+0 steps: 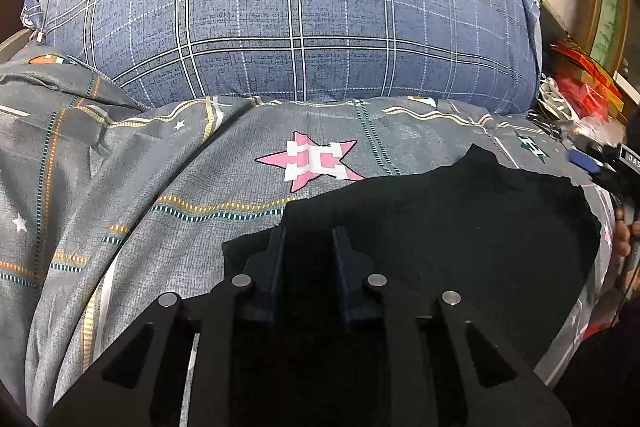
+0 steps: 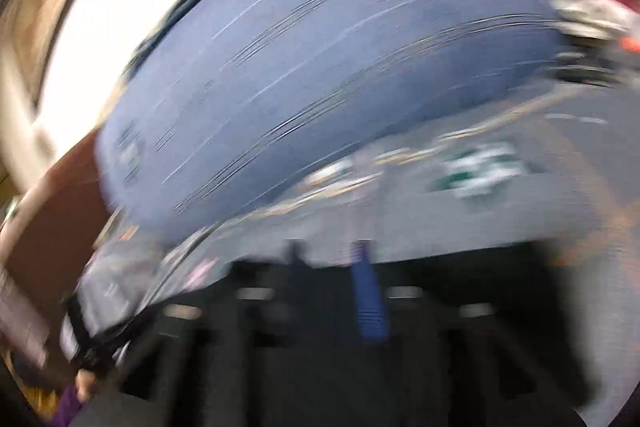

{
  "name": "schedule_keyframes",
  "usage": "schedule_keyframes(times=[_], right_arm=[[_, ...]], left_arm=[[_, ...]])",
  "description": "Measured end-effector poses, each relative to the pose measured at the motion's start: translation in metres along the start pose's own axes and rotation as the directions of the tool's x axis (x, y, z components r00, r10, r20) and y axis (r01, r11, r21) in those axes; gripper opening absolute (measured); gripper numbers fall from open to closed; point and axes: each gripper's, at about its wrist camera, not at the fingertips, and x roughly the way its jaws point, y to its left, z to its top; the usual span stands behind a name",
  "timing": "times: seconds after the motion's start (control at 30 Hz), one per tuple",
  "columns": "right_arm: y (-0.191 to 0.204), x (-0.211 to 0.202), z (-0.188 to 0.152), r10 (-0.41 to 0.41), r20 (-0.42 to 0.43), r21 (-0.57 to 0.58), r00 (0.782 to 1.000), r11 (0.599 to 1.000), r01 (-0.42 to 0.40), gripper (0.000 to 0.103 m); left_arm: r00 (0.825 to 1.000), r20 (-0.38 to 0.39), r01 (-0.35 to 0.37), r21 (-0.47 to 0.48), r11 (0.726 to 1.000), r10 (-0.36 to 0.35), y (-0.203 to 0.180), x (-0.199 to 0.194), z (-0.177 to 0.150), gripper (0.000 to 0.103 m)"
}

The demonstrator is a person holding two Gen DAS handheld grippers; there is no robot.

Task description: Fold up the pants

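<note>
Black pants (image 1: 460, 223) lie bunched on a grey patterned bedsheet (image 1: 168, 179), in the lower right of the left wrist view. My left gripper (image 1: 308, 239) hovers over the pants' left edge, its two fingers a small gap apart with dark cloth beneath them; I cannot tell whether it holds cloth. The right wrist view is badly motion-blurred. My right gripper (image 2: 332, 255) shows its fingers apart, one with a blue pad (image 2: 368, 299), above a dark mass that may be the pants (image 2: 480, 291). Part of the right gripper also shows at the right edge of the left wrist view (image 1: 616, 167).
A large blue plaid pillow (image 1: 296, 11) fills the back of the bed and shows blurred in the right wrist view (image 2: 320, 67). Red and orange clutter (image 1: 580, 83) lies at the far right. A pink star print (image 1: 316, 161) marks the sheet ahead.
</note>
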Motion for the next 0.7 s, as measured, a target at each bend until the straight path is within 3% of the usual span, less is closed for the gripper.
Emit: schedule_keyframes(times=[0.03,0.13,0.23,0.3,0.4,0.47,0.57,0.7], right_arm=[[0.025,0.016,-0.003,0.020,-0.030,-0.072,0.999,0.997,-0.022,0.066],[0.075,0.052,-0.010,0.056,-0.112,-0.205,0.992,0.976,-0.078,0.065],[0.107,0.086,-0.018,-0.036,-0.164,-0.330,0.986,0.944,-0.020,0.062],[0.114,0.100,-0.023,-0.066,-0.184,-0.361,0.981,0.932,-0.005,0.062],[0.118,0.113,-0.029,-0.061,-0.204,-0.380,0.977,0.925,-0.021,0.052],[0.122,0.126,-0.034,-0.103,-0.217,-0.435,0.971,0.900,-0.002,0.029],[0.117,0.145,-0.045,-0.173,-0.243,-0.454,0.955,0.890,0.045,0.008],[0.118,0.140,-0.038,-0.174,-0.172,-0.440,0.970,0.894,0.082,0.003]], left_arm=[[1.000,0.004,0.005,0.008,1.000,-0.005,-0.001,-0.003,0.000,0.019],[0.999,0.034,0.016,0.043,0.999,-0.018,-0.007,-0.015,-0.003,0.017],[0.998,0.053,0.026,0.063,0.998,-0.029,-0.009,-0.022,-0.002,0.008],[0.998,0.053,0.037,0.056,0.998,-0.040,-0.008,-0.023,-0.001,0.008],[0.998,0.051,0.044,0.055,0.997,-0.047,-0.008,-0.023,-0.001,0.008],[0.998,0.050,0.042,0.070,0.997,-0.046,-0.009,-0.021,-0.001,0.008],[0.998,0.041,0.041,0.083,0.996,-0.044,-0.012,-0.018,-0.002,0.008],[0.999,0.037,0.025,0.064,0.998,-0.027,-0.009,-0.010,0.003,0.006]])
